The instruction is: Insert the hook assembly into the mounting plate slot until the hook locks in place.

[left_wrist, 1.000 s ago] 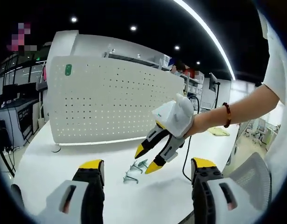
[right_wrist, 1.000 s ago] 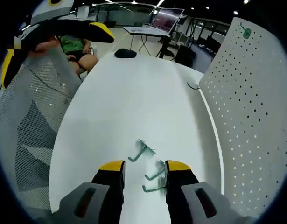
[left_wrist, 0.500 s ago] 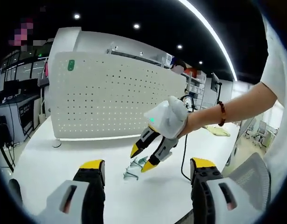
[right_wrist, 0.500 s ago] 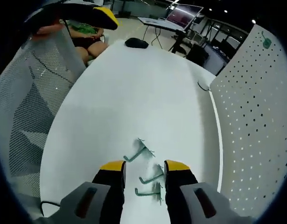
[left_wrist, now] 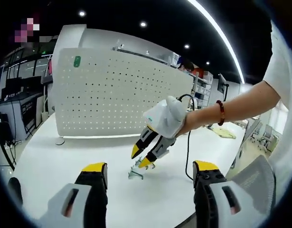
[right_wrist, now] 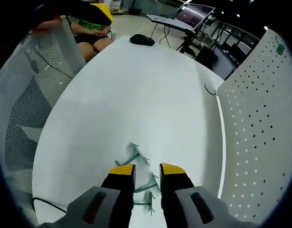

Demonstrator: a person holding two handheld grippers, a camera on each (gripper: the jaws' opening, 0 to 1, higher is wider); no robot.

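Near the table's (right_wrist: 136,95) edge nearest the person, several green hooks (right_wrist: 131,159) lie loose, long axes pointing away from the right gripper (right_wrist: 147,172), its jaws narrow and straddling one, grip unconfirmed. Pegboard (left_wrist: 122,99) stands at the far edge. Left gripper (left_wrist: 150,171) hangs back, wide

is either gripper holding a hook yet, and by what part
Not clearly. The right gripper straddles one of the green hooks on the table, jaws narrowed but not visibly clamped. The left gripper is open, holding nothing.
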